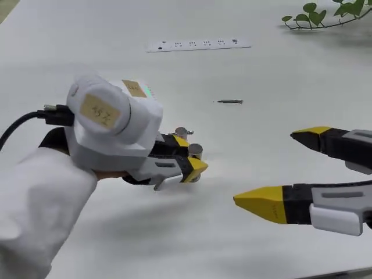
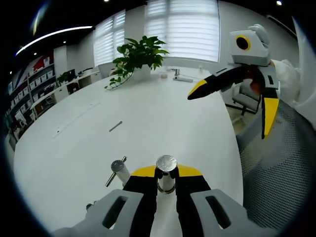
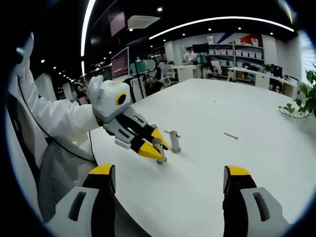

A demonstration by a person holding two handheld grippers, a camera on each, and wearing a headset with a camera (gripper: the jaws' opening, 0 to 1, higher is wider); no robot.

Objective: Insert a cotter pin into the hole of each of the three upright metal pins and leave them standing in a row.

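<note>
left jaws clamped on one steel pin, right jaws gaping

the left gripper [image 1: 190, 156] is a white moulded plastic shell with black jaws ending in yellow wedge tips. it is closed to a narrow gap on a short metal pin [image 2: 166, 174], with a dark pad pressed against each flank. the pin is a polished cylinder with a flat round head, and it stands upright on the smooth matte white table [image 1: 261, 70]. a white sleeve [image 1: 35, 203] and a black cable [image 1: 17, 131] run off toward 9 o'clock in the head view.

a second metal pin [image 1: 181, 134] of the same shape stands upright at about 11 o'clock of the held one in the head view, just beside the jaw. a thin wire cotter pin [image 2: 109, 180] passes crosswise through its upper part.

a loose cotter pin [image 1: 230, 102], a slim grey sliver, lies flat on bare table well apart from both, at 1 o'clock of the held pin.

the right gripper [image 3: 169, 174] is spread wide with nothing between its tapered yellow tips. in the head view it hangs at 4 o'clock of the held pin, its jaws pointing toward 9 o'clock.

far across the table at 12 o'clock lies a long, flat white power strip [image 1: 197, 45]. at 2 o'clock trails a leafy green plant [image 1: 319, 14].
</note>
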